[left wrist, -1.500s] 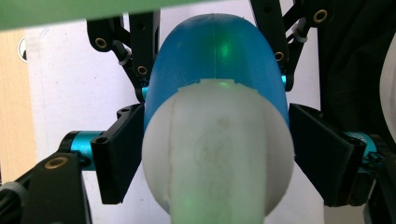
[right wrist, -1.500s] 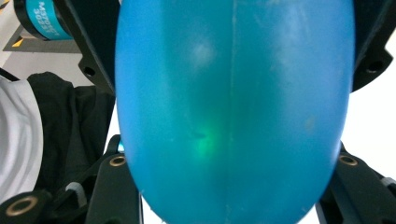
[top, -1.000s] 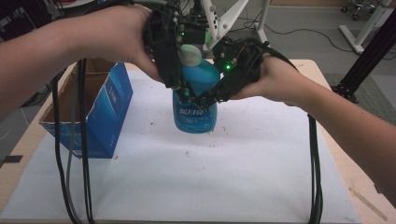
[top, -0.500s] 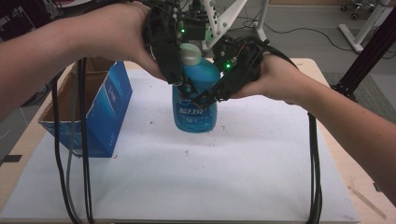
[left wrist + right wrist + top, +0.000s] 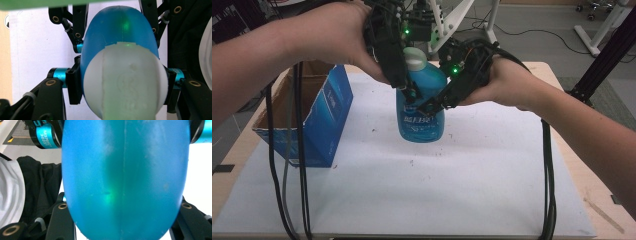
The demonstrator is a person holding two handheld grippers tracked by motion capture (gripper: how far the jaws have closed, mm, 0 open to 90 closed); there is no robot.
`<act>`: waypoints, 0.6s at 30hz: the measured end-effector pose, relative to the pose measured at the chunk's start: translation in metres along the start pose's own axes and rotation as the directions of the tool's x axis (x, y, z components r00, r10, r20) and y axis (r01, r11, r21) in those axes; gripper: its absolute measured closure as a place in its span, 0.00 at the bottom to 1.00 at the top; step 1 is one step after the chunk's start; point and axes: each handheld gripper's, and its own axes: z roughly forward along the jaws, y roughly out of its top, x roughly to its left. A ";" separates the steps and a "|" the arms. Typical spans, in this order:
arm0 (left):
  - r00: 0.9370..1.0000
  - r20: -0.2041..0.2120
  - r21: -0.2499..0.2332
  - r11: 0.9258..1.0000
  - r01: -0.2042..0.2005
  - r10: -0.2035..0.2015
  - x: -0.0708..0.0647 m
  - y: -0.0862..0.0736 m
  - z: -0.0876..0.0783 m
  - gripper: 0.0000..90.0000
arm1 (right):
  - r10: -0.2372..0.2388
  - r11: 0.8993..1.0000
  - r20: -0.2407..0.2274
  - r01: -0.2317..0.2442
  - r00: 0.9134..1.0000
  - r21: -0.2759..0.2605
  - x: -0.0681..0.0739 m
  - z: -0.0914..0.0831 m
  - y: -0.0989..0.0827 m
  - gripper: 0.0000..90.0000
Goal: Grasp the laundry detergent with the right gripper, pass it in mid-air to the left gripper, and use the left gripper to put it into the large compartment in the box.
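Two grippers are clamped on one blue bottle standing upright mid-table on the white mat, right of the open box: the left gripper, whose jaws have just been closing, now pinches the white cap and neck, while the right gripper squeezes the body lower down. Judging by its full look, the bottle is fairly heavy, and its smooth, rounded plastic is likely slippery and a little yielding. The stiff neck is probably the safest hold.
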 end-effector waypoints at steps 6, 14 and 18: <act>1.000 0.006 -0.005 1.000 0.013 -0.013 0.000 -0.001 0.001 0.42 | 0.007 1.000 -0.009 -0.007 1.000 0.001 -0.001 0.001 0.000 0.50; 1.000 0.000 0.013 1.000 0.026 -0.026 0.000 -0.006 -0.001 0.42 | 0.039 0.999 -0.007 -0.039 0.999 -0.010 -0.002 0.001 -0.001 0.32; 0.999 0.005 0.012 0.999 0.042 -0.042 0.001 -0.008 -0.002 0.42 | 0.046 0.999 0.000 -0.046 0.999 0.010 -0.002 0.002 -0.002 0.25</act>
